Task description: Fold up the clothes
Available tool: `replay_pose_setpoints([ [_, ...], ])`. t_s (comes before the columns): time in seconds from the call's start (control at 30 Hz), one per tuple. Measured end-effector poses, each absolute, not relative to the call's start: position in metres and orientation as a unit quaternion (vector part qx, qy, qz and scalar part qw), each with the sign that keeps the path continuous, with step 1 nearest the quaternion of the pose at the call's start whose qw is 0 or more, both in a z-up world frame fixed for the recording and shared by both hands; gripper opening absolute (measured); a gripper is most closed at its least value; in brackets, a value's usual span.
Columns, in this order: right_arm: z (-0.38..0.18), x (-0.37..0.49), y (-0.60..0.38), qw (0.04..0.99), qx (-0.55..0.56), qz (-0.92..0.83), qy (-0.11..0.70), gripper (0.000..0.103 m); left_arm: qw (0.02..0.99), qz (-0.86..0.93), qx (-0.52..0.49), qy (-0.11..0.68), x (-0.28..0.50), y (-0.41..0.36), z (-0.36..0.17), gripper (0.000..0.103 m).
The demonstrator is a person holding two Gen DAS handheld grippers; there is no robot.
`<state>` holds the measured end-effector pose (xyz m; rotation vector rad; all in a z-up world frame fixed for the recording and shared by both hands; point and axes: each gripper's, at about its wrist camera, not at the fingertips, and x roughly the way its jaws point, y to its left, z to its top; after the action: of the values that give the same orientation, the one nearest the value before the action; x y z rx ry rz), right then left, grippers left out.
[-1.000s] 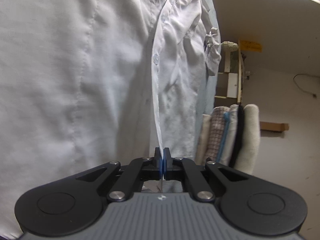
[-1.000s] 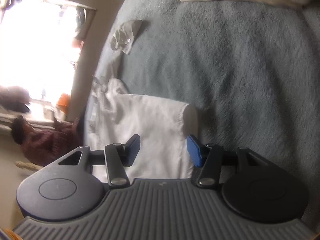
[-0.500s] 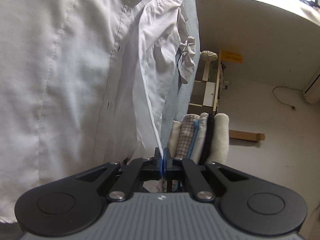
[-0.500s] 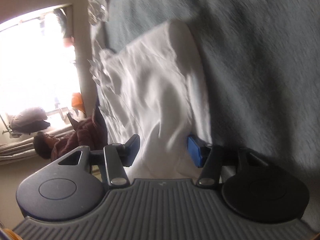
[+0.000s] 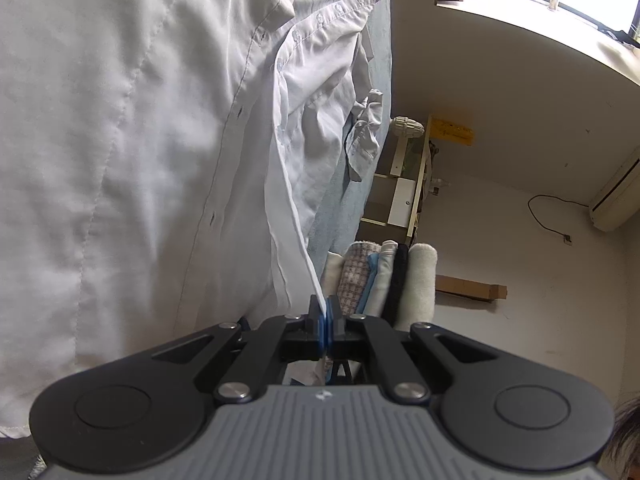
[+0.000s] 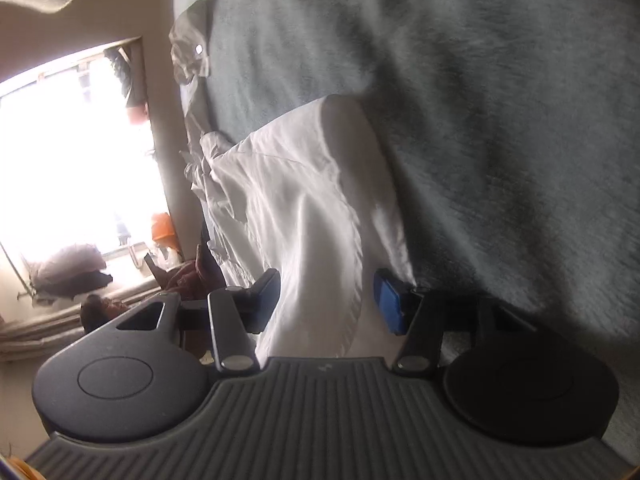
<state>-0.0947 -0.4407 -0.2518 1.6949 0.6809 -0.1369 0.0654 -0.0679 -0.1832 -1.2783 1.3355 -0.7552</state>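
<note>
A white button-up shirt [image 5: 132,152] fills the left of the left wrist view, its button placket running up the middle. My left gripper [image 5: 325,318] is shut on the shirt's front edge, which rises taut from the blue pads. In the right wrist view the same white shirt [image 6: 296,216] lies on a grey fleece blanket [image 6: 500,128]. My right gripper [image 6: 327,300] is open, and a raised fold of the shirt stands between its blue pads [image 6: 387,304] without being pinched.
A stack of folded clothes [image 5: 384,280] sits past the shirt's edge. A crumpled pale garment [image 6: 190,46] lies at the blanket's far side. A bright window [image 6: 72,152] and a heap of dark clothes [image 6: 68,276] lie beyond it. Wooden shelves [image 5: 404,184] stand against the wall.
The left gripper has swung with the shirt edge still held, showing more wall and window. The right gripper has come down close over the shirt's fold, still open.
</note>
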Motion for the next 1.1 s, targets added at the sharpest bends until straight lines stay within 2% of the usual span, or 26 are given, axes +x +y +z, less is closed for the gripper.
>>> replay_pose_setpoints([
  [0.07, -0.249, -0.093, -0.444, 0.619, 0.726, -0.063, 0.291, 0.032, 0.543, -0.318, -0.537, 0.562, 0.065, -0.067, -0.184, 0.002],
  [0.1, -0.248, -0.092, -0.446, 0.624, 0.723, -0.065, 0.289, 0.021, 0.546, -0.318, -0.531, 0.564, 0.064, -0.068, -0.185, 0.002],
  [0.17, -0.245, -0.09, -0.45, 0.635, 0.715, -0.07, 0.285, 0.009, 0.557, -0.318, -0.508, 0.575, 0.063, -0.074, -0.189, 0.002],
  [0.23, -0.236, -0.09, -0.459, 0.66, 0.692, -0.078, 0.282, 0.005, 0.567, -0.317, -0.485, 0.586, 0.062, -0.081, -0.194, 0.002],
  [0.6, -0.207, -0.083, -0.499, 0.759, 0.562, -0.12, 0.306, 0.0, 0.614, -0.311, -0.353, 0.634, 0.056, -0.115, -0.218, 0.002],
  [1.1, -0.198, -0.092, -0.509, 0.783, 0.52, -0.14, 0.31, 0.0, 0.598, -0.354, -0.264, 0.669, 0.043, -0.142, -0.222, 0.001],
])
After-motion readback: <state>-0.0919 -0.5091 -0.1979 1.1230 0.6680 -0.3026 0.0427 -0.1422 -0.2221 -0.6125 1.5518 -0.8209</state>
